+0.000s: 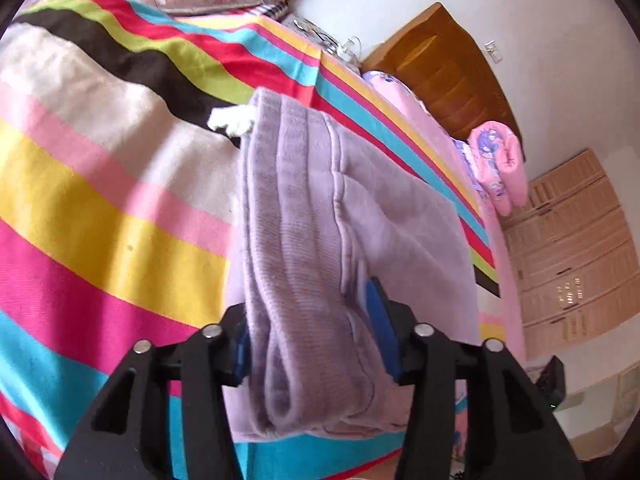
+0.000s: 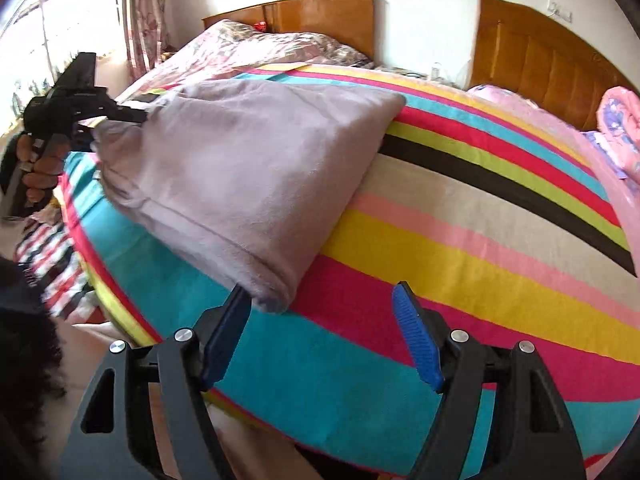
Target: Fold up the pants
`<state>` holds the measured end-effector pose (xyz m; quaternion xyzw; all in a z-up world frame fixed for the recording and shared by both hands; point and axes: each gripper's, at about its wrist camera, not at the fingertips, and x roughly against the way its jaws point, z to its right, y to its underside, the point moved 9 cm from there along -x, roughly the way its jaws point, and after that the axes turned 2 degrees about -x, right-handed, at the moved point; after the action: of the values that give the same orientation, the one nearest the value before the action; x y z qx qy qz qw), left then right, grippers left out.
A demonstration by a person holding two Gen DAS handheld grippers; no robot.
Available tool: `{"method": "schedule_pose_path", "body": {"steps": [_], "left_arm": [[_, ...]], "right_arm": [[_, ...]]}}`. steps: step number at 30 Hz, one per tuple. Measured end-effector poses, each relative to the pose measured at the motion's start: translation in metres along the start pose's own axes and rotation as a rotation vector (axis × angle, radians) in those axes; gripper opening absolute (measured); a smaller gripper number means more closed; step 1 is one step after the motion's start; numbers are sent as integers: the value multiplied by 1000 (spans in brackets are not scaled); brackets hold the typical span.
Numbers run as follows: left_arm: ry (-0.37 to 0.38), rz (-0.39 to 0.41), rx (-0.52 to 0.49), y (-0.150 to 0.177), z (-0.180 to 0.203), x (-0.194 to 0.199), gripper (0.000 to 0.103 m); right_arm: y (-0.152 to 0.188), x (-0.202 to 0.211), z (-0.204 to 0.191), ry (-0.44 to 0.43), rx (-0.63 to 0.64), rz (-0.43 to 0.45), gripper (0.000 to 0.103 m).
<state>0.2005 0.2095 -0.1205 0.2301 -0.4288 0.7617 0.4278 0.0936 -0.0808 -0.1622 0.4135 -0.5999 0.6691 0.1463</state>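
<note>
The pale lilac pants (image 2: 244,168) lie folded into a thick wedge on the striped blanket. In the left wrist view the ribbed waistband end of the pants (image 1: 304,264) fills the space between my left gripper's blue pads, and my left gripper (image 1: 316,340) is shut on it. A white drawstring (image 1: 232,120) sticks out at the far end. The left gripper also shows in the right wrist view (image 2: 120,116), held by a hand at the pants' far left corner. My right gripper (image 2: 324,336) is open and empty, just below the pants' near corner.
The bed is covered by a multicoloured striped blanket (image 2: 480,240). A wooden headboard (image 2: 540,60) and pink bedding (image 2: 616,116) lie at the right. A second bed with a floral quilt (image 2: 260,48) stands behind. A drawer unit (image 1: 576,248) stands beside the bed.
</note>
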Motion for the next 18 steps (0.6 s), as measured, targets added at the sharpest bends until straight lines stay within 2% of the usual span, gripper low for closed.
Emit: {"method": "schedule_pose_path", "body": {"steps": [1, 2, 3, 4, 6, 7, 9, 12, 15, 16, 18], "left_arm": [[-89, 58, -36, -6, 7, 14, 73], [-139, 116, -80, -11, 14, 28, 75], [-144, 153, -122, -14, 26, 37, 80], [-119, 167, -165, -16, 43, 41, 82], [-72, 169, -258, -15, 78, 36, 87], [-73, 167, -312, -14, 94, 28, 88], [-145, 153, -391, -10, 108, 6, 89], [-231, 104, -438, 7, 101, -26, 89], [-304, 101, -521, 39, 78, -39, 89], [-321, 125, -572, 47, 78, -38, 89], [-353, 148, -624, 53, 70, -43, 90]], "right_arm": [[-3, 13, -4, -33, -10, 33, 71], [-9, 22, -6, -70, -28, 62, 71], [-18, 28, -6, -97, -46, 90, 71], [-28, 31, -9, -110, -58, 120, 71], [-52, 28, -16, -147, -64, 162, 69], [-63, 23, -22, -157, -58, 174, 68], [-77, 7, -35, -149, -20, 171, 67], [-78, -20, -64, -137, 92, 116, 67], [-51, -43, -82, -135, 197, 17, 67], [-46, -43, -83, -124, 216, 43, 67], [-44, -42, -81, -161, 183, 54, 67]]}}
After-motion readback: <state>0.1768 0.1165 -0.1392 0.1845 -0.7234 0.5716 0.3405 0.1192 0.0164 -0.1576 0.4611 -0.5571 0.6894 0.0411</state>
